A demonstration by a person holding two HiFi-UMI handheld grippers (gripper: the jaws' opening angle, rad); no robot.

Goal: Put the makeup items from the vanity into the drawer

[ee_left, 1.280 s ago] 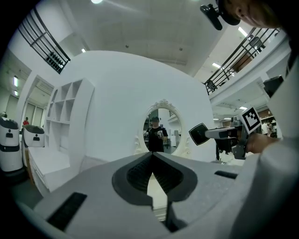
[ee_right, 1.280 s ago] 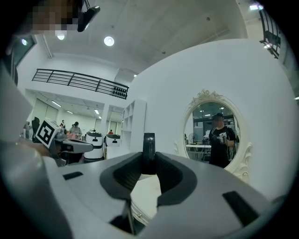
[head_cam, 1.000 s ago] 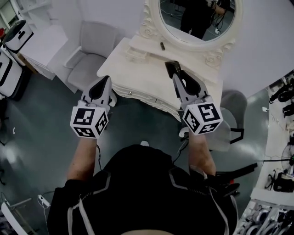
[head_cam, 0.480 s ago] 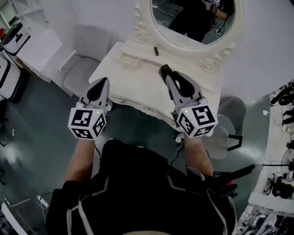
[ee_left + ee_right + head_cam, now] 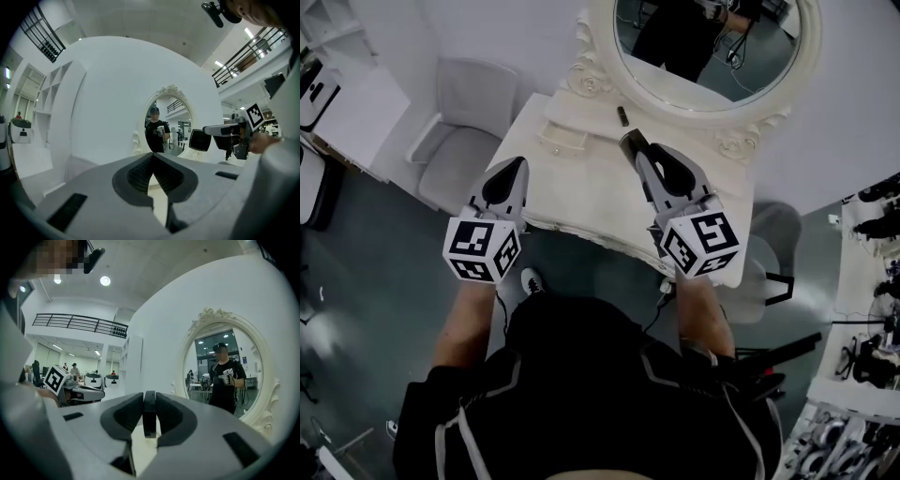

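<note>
We hold the right gripper (image 5: 637, 155) over the cream-white carved vanity table (image 5: 581, 192), with its jaws clamped on a thin, flat black makeup case (image 5: 149, 419). The case stands on edge between the pads, and its long axis runs forward along the jaws towards the oval mirror in its ornate cream frame (image 5: 703, 52). Our left gripper (image 5: 153, 157) is closed with nothing in it, and it hangs at the near left edge of the table.

The next move turns on the small cream drawer box with a knob (image 5: 561, 139), which sits on the table top at the back left. It lies to the left of the case we are carrying, at about the same depth and between our two grippers. We judge that the case needs to swing left rather than travel further forward. From here we cannot tell whether the drawer stands open. If it is closed, the empty left gripper is on the right side to pull it.

A second makeup item, a short dark stick (image 5: 622, 115), lies on the table just beyond the right gripper's tip, near the foot of the mirror.

We can read no brand or label on either item. The only print in sight is the black-and-white square markers on the gripper cubes.
</note>
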